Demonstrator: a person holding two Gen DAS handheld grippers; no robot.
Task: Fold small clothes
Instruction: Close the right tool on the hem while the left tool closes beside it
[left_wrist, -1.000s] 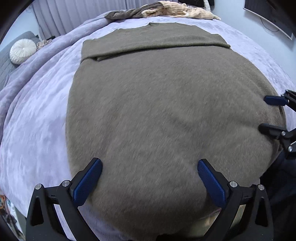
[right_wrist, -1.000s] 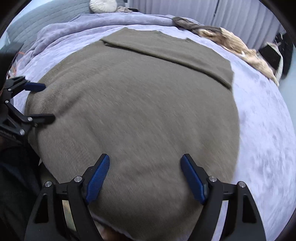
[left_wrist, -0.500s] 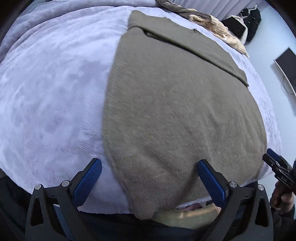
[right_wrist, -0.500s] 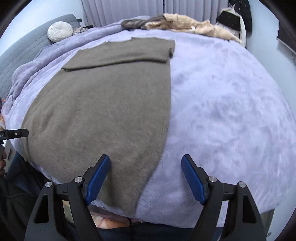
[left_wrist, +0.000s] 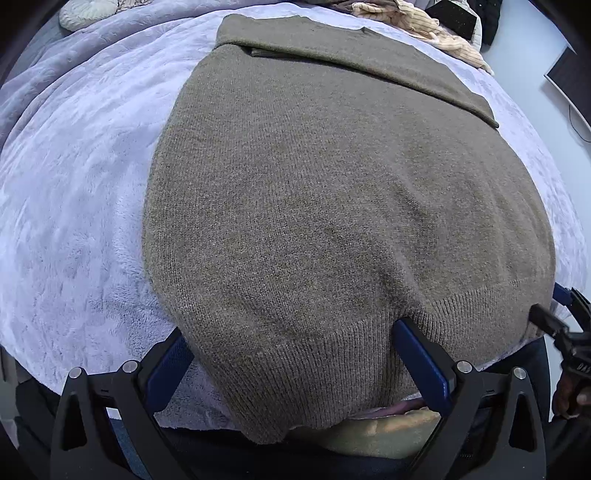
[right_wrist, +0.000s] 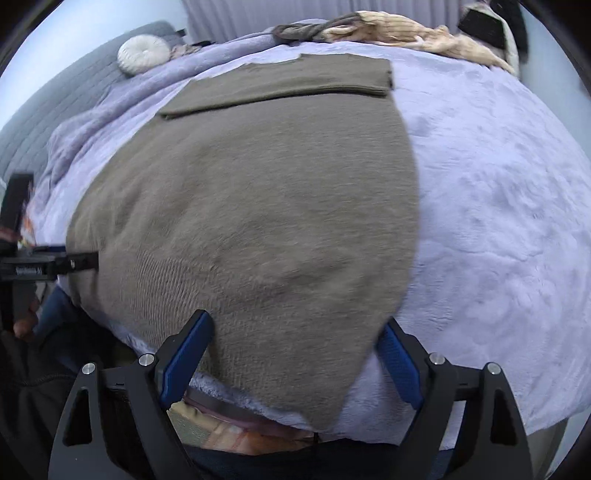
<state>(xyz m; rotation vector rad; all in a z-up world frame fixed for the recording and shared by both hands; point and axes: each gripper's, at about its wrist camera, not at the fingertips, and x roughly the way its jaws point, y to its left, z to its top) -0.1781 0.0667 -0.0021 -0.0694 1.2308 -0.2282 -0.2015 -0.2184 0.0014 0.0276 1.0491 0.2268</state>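
Lying flat on the lilac bed blanket (left_wrist: 74, 177): olive knit sweater (left_wrist: 332, 203), far edge folded over. Left tongs (left_wrist: 295, 363) spread wide, hem's left corner between the pads, not pinched. Right tongs (right_wrist: 291, 360) wide and opening, straddling the hem's right corner. Other clothes (right_wrist: 388, 27) piled at far edge.

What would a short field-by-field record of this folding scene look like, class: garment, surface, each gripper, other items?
garment: olive knit sweater, spread flat, far end folded over
surface: lilac fleece blanket on a bed
left gripper: open, astride the sweater's near-left hem corner
right gripper: jaws opening, near-right hem corner between them, not pinched
other items: round white cushion; heap of beige and brown clothes at the far edge
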